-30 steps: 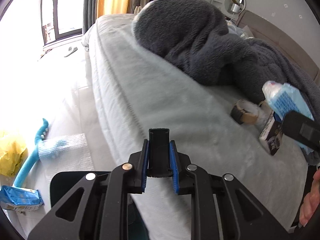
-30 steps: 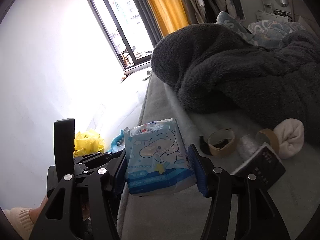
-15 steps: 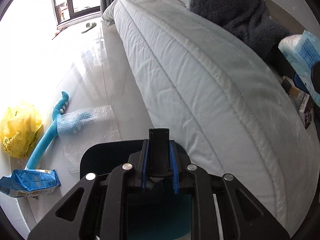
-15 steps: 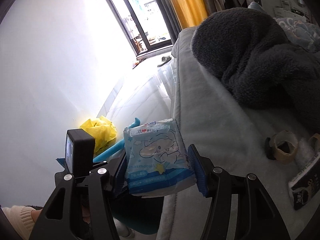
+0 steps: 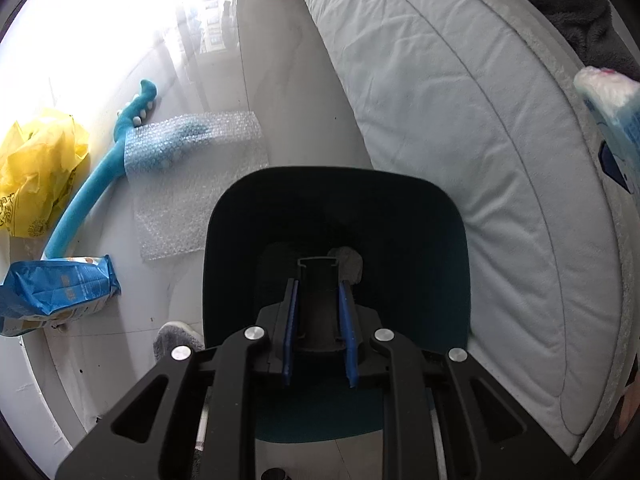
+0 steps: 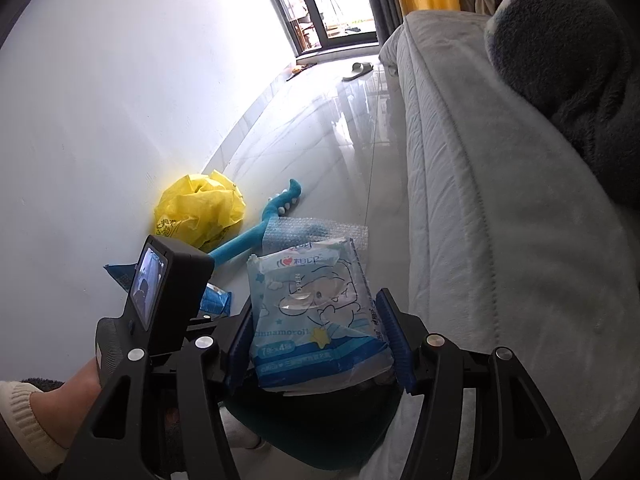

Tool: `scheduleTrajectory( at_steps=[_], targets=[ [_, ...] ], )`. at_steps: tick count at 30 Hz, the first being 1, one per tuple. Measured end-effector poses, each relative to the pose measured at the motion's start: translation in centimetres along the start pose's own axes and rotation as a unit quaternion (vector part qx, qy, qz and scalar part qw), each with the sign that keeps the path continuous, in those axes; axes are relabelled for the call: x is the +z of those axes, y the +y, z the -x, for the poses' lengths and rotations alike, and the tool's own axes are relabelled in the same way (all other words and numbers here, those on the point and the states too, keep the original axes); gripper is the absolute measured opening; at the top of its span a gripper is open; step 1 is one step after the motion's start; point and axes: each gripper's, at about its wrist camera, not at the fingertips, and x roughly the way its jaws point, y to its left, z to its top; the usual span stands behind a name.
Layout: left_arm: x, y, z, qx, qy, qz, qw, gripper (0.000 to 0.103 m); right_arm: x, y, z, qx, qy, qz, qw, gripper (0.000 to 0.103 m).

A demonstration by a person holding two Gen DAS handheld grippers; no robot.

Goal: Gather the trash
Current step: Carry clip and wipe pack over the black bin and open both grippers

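Note:
My left gripper is shut on a black flat handle-like part and hangs over the open dark teal bin, which stands on the floor against the bed. A small grey wad lies at the bin's bottom. My right gripper is shut on a blue-and-white tissue pack and holds it above the bin. The pack's end also shows at the right edge of the left wrist view.
On the floor by the wall lie a yellow plastic bag, a blue snack bag, a blue plush toy and a bubble wrap sheet. The bed's mattress runs along the right, with a dark blanket on it.
Both grippers have swung down from the bed top toward the floor. The bin has come fully under the left gripper, and the tissue pack has moved off the bed to above the bin.

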Motion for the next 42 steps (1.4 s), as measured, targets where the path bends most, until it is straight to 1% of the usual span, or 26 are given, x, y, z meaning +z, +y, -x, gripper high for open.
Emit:
scheduleTrajectory(
  at_steps=[4,9,10,12,14,15,18,21,25,27,31,34,37,40,42],
  targets=[
    [-0.3,1.4,-0.5,-0.003,0.024,0.007,0.9997,0.022,-0.3,0.4,-2.1,0.0,0.026,-0.008,1.0,0.059],
    [-0.7,2.7,-0.5,-0.014,0.04,0.019,0.9989,0.023,-0.8,1.0,-4.6,-0.003,0.055,-0.011,0.998,0.058],
    [-0.7,2.9,-0.5,-0.017,0.041,0.02,0.9988,0.025,-1.0,1.0,-5.0,-0.003,0.061,-0.013,0.998,0.058],
    [-0.7,3.4,-0.2,-0.022,0.04,0.025,0.9986,0.037,-1.2,1.0,-6.2,-0.003,0.074,-0.019,0.997,0.058],
    [-0.7,3.7,0.2,-0.025,0.031,0.028,0.9988,0.042,-1.6,1.0,-7.3,-0.009,0.086,-0.021,0.996,0.058],
    [-0.6,3.8,0.6,-0.027,0.023,0.028,0.999,0.044,-1.9,1.0,-7.7,-0.011,0.091,-0.021,0.996,0.058],
    [-0.2,4.2,1.9,-0.029,-0.003,0.028,0.9992,0.055,-2.6,1.0,-8.8,-0.02,0.105,-0.02,0.994,0.058],
    [0.4,4.3,3.5,-0.029,-0.034,0.027,0.9987,0.062,-3.3,1.1,-9.8,-0.025,0.119,-0.018,0.992,0.058],
    [1.2,3.9,5.7,-0.024,-0.08,0.009,0.9964,0.068,-4.4,1.4,-11.5,-0.029,0.14,-0.013,0.99,0.058],
    [1.5,3.5,6.8,-0.021,-0.103,0.0,0.9944,0.073,-4.9,1.4,-12.3,-0.03,0.15,-0.014,0.988,0.059],
    [1.9,3.4,8.8,-0.022,-0.145,0.003,0.9892,0.077,-5.8,1.6,-13.3,-0.03,0.165,-0.018,0.986,0.059],
    [2.2,3.4,10.4,-0.02,-0.182,0.004,0.9831,0.079,-6.0,1.8,-13.5,-0.036,0.17,-0.012,0.985,0.059],
    [2.5,3.0,12.1,-0.012,-0.225,-0.001,0.9743,0.084,-5.9,1.9,-13.3,-0.045,0.168,-0.006,0.985,0.06],
    [2.9,2.3,14.3,-0.006,-0.269,-0.014,0.9631,0.085,-5.8,2.0,-12.5,-0.046,0.161,-0.005,0.986,0.067],
    [3.1,1.7,15.9,-0.003,-0.297,-0.021,0.9545,0.087,-5.7,2.1,-11.8,-0.044,0.155,-0.001,0.987,0.072]
  ],
)
